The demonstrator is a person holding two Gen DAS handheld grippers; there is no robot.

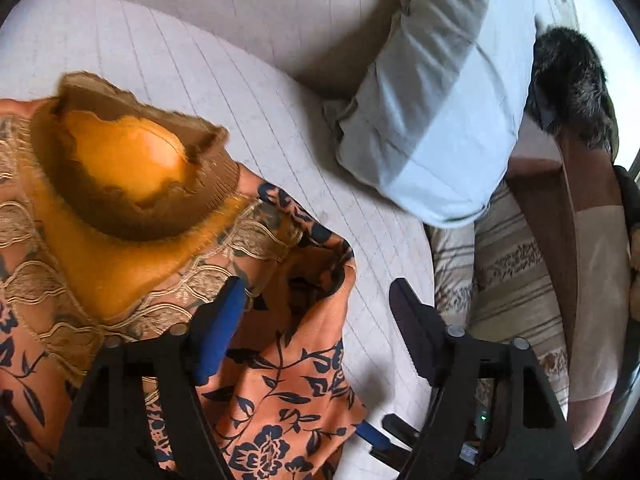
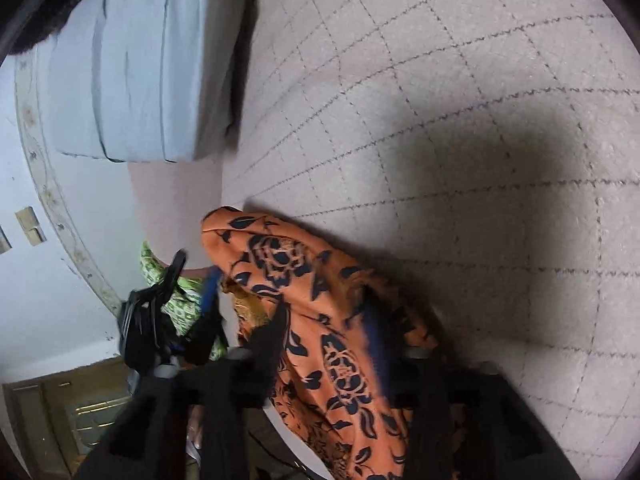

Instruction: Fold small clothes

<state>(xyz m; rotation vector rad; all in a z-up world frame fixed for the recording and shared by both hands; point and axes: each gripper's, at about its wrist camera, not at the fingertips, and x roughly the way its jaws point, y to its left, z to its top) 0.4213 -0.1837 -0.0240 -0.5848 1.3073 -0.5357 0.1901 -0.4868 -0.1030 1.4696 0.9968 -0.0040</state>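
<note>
We see an orange dress [image 1: 288,392] with a dark blue flower print lying bunched on a bed [image 1: 168,52] covered in a pale quilted sheet with thin grid lines. Its neckline, with a brown knit collar [image 1: 132,168] and beige lace trim, gapes open at the left of the left wrist view. The left hand-held gripper [image 1: 316,292] hangs over the cloth with its fingers spread wide and nothing between them; the blue-padded finger [image 1: 218,332] sits over the lace and print, while the black finger [image 1: 414,332] is over bare sheet. A light blue pillow [image 1: 432,112] lies near the bed's far edge, with something dark and furry [image 1: 572,84] just beside it.

In the right wrist view, a thick fold of the same dress [image 2: 320,320] is draped between the fingers of the right hand-held gripper [image 2: 332,316], which appears to be gripping it, though blur hides the contact. The left hand-held gripper [image 2: 196,276] shows at the left, beside the fabric, with the pillow [image 2: 132,64] beyond.
</note>
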